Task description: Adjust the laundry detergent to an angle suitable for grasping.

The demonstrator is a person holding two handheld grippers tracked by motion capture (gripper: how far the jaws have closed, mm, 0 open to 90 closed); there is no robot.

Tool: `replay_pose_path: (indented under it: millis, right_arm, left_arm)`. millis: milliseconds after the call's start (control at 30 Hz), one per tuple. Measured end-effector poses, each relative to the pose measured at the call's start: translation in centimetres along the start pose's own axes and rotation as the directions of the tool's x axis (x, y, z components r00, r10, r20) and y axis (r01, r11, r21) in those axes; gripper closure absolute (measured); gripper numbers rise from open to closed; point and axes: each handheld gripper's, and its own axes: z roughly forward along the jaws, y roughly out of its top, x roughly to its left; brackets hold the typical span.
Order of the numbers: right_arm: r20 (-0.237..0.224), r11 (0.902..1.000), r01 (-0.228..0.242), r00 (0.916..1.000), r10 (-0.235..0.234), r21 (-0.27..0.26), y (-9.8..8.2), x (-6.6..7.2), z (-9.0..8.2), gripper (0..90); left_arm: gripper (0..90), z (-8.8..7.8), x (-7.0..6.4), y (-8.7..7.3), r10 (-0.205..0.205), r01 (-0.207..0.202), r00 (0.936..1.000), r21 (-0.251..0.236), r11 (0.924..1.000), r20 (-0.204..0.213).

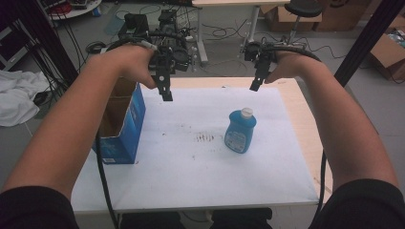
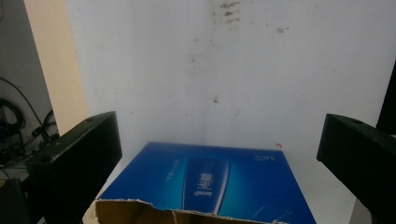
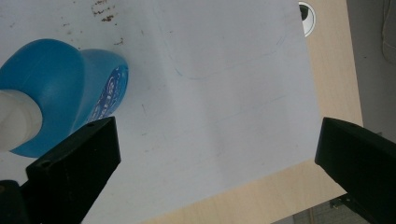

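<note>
The left tongs (image 1: 165, 90) hang high over the far side of the tabletop (image 1: 191, 191), spread wide and holding nothing. The right tongs (image 1: 256, 81) hang high too, spread wide and empty. Both look ready to come down.

The bottle (image 1: 240, 131) stands up on the white sheet (image 1: 191, 162), at about 5 o'clock from the right tongs and well apart from them. Its white cap is on, so nothing can spill.

The box (image 1: 122, 126) stands at 9 o'clock from the bottle, near the tabletop's left edge. Its top is torn open. The part inside that shows looks empty, maybe to take the bottle.
</note>
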Motion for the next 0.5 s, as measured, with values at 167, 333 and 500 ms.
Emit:
replay_pose_path:
  millis: [167, 333, 500]
  right_arm:
    - [0.001, 1.0000, -0.004, 1.0000, 0.004, 0.005, -0.16, -0.17, -0.04, 0.0]
    - [0.004, 0.9999, -0.011, 0.9999, 0.011, -0.002, -0.45, -0.26, 0.06, 0.0]
    - [0.002, 1.0000, -0.008, 1.0000, 0.008, -0.005, -0.46, -0.19, 0.08, 0.0]
  left_arm:
    - [0.3, 0.08, 0.16, -0.05, -0.007, 0.007, 1.0000, 0.003, 1.0000, 0.000]
    - [0.3, 0.07, -0.06, 0.08, -0.010, 0.010, 0.9999, 0.012, 0.9999, -0.006]
    - [0.3, -0.20, -0.06, -0.14, -0.023, 0.023, 0.9996, 0.008, 0.9997, -0.016]
